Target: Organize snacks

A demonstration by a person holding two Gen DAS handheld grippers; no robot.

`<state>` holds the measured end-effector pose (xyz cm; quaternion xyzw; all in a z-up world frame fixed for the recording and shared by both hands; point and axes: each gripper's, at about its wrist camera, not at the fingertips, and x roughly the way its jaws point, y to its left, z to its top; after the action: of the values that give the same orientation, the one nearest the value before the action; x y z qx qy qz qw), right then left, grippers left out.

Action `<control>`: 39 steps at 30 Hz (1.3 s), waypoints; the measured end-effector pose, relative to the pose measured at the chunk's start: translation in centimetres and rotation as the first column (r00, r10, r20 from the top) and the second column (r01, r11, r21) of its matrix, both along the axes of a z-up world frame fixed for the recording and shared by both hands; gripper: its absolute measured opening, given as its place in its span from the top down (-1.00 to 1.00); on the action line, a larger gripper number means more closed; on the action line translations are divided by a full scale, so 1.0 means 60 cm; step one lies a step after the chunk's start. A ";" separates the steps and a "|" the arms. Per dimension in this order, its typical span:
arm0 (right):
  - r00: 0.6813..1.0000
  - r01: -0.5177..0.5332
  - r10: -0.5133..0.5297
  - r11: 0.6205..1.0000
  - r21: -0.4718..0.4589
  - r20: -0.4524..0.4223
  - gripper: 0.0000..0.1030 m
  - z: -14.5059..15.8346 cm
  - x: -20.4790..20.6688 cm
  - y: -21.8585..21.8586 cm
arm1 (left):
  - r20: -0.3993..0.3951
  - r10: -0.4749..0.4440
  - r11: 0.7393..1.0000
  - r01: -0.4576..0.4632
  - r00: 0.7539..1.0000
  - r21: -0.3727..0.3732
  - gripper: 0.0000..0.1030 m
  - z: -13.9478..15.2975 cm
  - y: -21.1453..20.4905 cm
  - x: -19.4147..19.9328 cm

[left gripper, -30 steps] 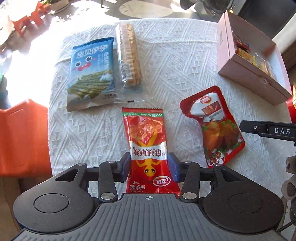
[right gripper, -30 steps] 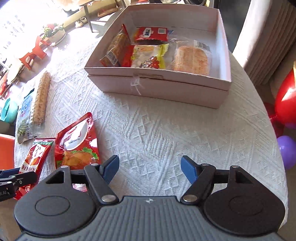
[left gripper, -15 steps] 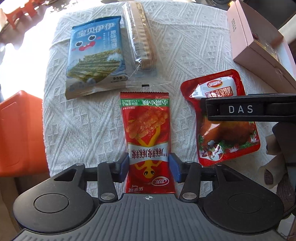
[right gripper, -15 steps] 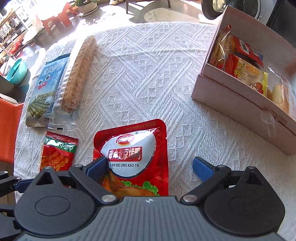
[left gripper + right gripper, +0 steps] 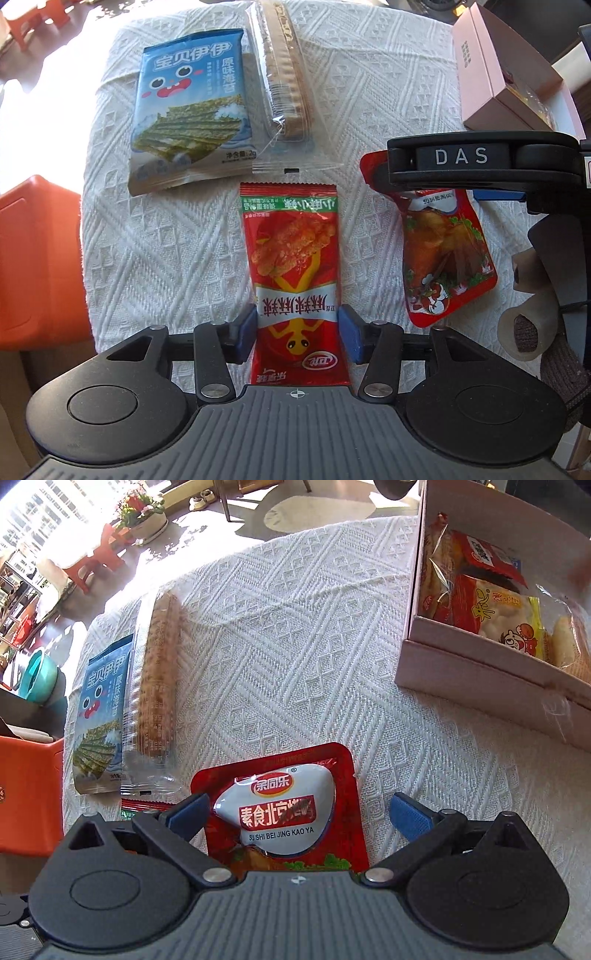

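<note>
Desk (image 5: 295,646) under white textured cloth. Pink box (image 5: 491,686) at far right corner, several snacks inside. Blue seaweed packet (image 5: 188,107) and long clear-wrapped cracker stick (image 5: 284,70) side by side, touching, at far left edge. Red duck pouch (image 5: 280,808) near middle; right tool (image 5: 299,814) spread wide around its top, blue pads clear of it. Red spicy strip packet (image 5: 295,280) toward near edge; left tool (image 5: 297,334) straddles lower half, pads just beside packet edges, contact unclear.
</note>
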<state>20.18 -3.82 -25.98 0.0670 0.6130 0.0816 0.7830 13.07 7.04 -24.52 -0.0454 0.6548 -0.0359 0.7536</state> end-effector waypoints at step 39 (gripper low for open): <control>0.988 -0.116 0.128 0.984 -0.137 0.083 -1.00 -0.006 -0.117 -0.098 | 0.011 -0.023 0.996 0.022 1.000 0.088 -0.53 -0.007 -0.039 0.008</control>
<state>13.15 -9.68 -26.32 -0.0262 0.5835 0.0917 0.8065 13.53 4.68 -24.91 -0.0047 0.6518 -0.0158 0.7582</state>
